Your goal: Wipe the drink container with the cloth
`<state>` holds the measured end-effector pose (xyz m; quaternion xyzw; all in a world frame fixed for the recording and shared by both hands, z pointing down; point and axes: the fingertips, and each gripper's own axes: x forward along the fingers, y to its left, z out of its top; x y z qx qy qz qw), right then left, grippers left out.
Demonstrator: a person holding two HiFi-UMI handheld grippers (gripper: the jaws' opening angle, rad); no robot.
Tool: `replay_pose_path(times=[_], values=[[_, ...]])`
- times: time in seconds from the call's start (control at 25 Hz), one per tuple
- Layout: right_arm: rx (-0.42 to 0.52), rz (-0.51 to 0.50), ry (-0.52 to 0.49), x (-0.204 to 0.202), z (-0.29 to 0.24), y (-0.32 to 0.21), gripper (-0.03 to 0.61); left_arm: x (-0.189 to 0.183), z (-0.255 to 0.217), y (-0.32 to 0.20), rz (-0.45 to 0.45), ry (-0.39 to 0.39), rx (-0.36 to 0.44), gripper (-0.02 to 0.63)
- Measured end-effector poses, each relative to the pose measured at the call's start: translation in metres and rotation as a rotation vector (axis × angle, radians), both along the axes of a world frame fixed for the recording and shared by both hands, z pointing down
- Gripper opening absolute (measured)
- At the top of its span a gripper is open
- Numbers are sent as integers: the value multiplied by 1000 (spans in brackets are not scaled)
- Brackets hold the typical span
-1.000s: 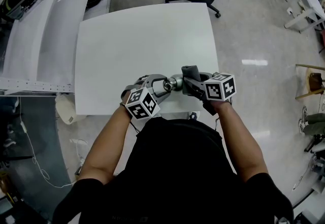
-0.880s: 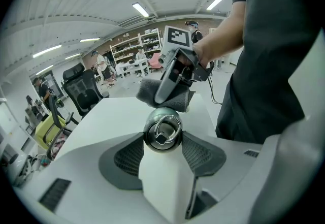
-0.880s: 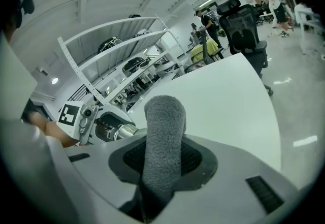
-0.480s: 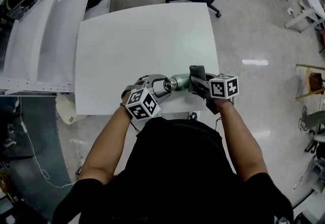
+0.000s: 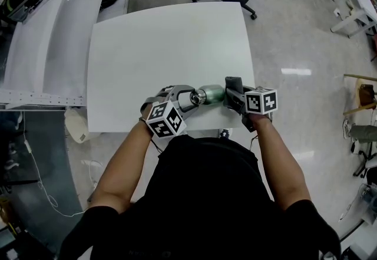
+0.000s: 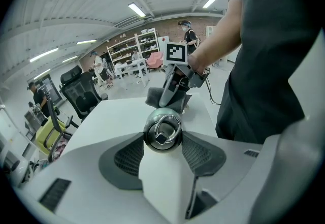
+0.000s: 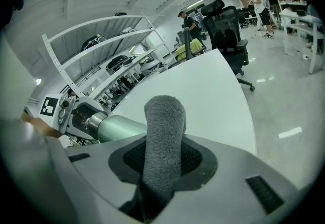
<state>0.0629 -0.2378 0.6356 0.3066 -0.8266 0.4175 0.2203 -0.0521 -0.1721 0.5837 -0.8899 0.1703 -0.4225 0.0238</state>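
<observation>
Flask (image 5: 211,94) wiping seems midway: I'm clamping its cap (image 6: 162,130) in the left gripper (image 5: 187,99), holding the right gripper's (image 5: 234,96) pinched cloth (image 7: 163,131) at its base.

Grey cloth (image 7: 163,136), pale green bottle (image 7: 122,127)

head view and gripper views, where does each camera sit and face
Head view: on the person's head, looking steeply down at the white table; forearms, left gripper, right gripper show.
Left gripper view: rides the left gripper, faces the green bottle's cap and the right gripper; own jaws show.
Right gripper view: rides the right gripper, faces across the table; jaws on grey cloth.
All three share the green bottle.
</observation>
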Motion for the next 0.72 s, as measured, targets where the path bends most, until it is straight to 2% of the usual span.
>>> replay_pose_path(times=[0.16,0.28,0.4,0.56,0.72], values=[[4,-7,37,6,7,1,112,3,-1,0,21,-16,14,242],[-4,0,28,8,6,-1,112,6,-2,0,43,-27,29,242],[-16,53,-38,9,-8,-7,112,9,-4,0,64,-37,41,242],[26,122,-161,2,-54,-26,112,12,-7,0,97,-54,61,242],[60,130,-296,-24,-103,-39,112,16,-8,1,117,-67,82,242]])
